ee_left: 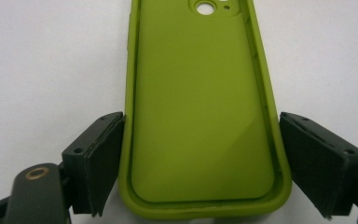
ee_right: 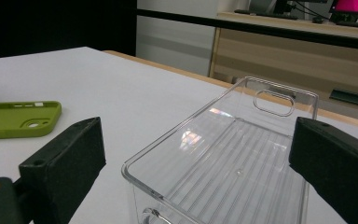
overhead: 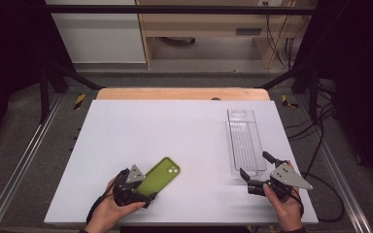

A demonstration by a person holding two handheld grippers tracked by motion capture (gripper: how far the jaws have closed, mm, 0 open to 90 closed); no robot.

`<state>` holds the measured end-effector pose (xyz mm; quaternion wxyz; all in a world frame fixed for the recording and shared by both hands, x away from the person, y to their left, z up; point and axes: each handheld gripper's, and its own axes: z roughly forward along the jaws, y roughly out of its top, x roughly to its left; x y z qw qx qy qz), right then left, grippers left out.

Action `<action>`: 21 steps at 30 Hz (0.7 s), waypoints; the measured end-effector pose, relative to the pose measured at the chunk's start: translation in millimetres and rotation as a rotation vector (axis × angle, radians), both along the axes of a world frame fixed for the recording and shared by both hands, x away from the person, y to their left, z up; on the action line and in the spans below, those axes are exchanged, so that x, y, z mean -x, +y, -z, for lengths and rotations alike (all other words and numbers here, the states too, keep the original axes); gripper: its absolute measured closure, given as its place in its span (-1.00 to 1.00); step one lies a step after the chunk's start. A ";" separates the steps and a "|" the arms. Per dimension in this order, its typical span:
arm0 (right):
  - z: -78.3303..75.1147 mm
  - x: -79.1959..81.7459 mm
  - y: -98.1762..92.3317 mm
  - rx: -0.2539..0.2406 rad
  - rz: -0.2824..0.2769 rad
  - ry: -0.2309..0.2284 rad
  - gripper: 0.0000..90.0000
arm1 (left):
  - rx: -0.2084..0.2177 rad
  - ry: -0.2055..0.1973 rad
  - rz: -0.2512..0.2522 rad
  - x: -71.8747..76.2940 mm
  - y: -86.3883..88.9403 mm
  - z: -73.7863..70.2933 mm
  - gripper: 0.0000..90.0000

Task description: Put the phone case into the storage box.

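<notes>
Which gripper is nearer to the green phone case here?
Left. The left gripper straddles the near end of the green phone case, a jaw at each side. The right gripper is far off, by the clear tray.

On the white table [overhead: 126, 131], the green silicone phone case [overhead: 161, 176] lies near the front edge, left of centre, its near end between the jaws of the left gripper [overhead: 143, 194]. The clear plastic tray [overhead: 244, 141] lies well apart at the right, the right gripper [overhead: 256, 171] at its near end.

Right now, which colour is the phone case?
The phone case is lime green, shown best in the left gripper view.
</notes>
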<state>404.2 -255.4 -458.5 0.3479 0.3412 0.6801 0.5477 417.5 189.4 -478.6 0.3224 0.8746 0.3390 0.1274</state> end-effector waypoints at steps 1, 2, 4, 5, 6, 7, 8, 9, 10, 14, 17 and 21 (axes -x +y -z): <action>0.1 0.0 -0.2 0.000 0.001 0.002 -0.91 | 0.000 -0.003 0.001 0.0 -0.2 -0.3 -0.64; 0.1 0.0 -0.2 0.000 0.001 0.002 -0.91 | -0.001 -0.002 0.001 -0.1 -0.5 -0.6 -0.64; 0.0 0.0 -0.4 -0.001 0.001 0.003 -0.91 | -0.002 -0.009 0.002 -0.6 -1.5 -1.7 -0.64; 0.0 -0.1 -0.5 -0.002 0.002 0.003 -0.91 | -0.002 -0.011 0.003 -0.9 -1.9 -2.1 -0.64; 0.0 -0.2 -0.5 -0.004 0.002 0.003 -0.91 | -0.002 -0.014 0.002 -1.1 -2.2 -2.7 -0.64; 0.0 -0.3 -0.5 -0.004 0.003 0.003 -0.91 | -0.002 -0.024 0.000 -1.2 -2.4 -4.0 -0.64; -0.1 -0.3 -0.5 -0.003 0.004 0.000 -0.91 | -0.002 -0.029 0.001 -1.3 -2.7 -4.6 -0.64; -0.3 0.0 -0.3 -0.004 0.006 0.001 -0.91 | -0.005 -0.040 -0.004 -1.3 -3.1 -5.7 -0.64; -0.7 0.1 -0.3 -0.005 0.007 -0.002 -0.91 | -0.004 -0.050 -0.008 -1.5 -3.4 -6.9 -0.64; -0.8 -0.1 -0.4 -0.005 0.011 -0.004 -0.91 | 0.000 -0.066 -0.015 -2.3 -5.1 -8.1 -0.63; -0.8 -0.2 -0.5 -0.007 0.013 -0.004 -0.91 | 0.017 -0.084 -0.029 -2.9 -6.8 -9.9 -0.63; -2.2 0.8 -0.2 -0.003 0.017 -0.011 -0.91 | 0.047 -0.138 -0.057 -3.3 -9.9 -16.5 -0.63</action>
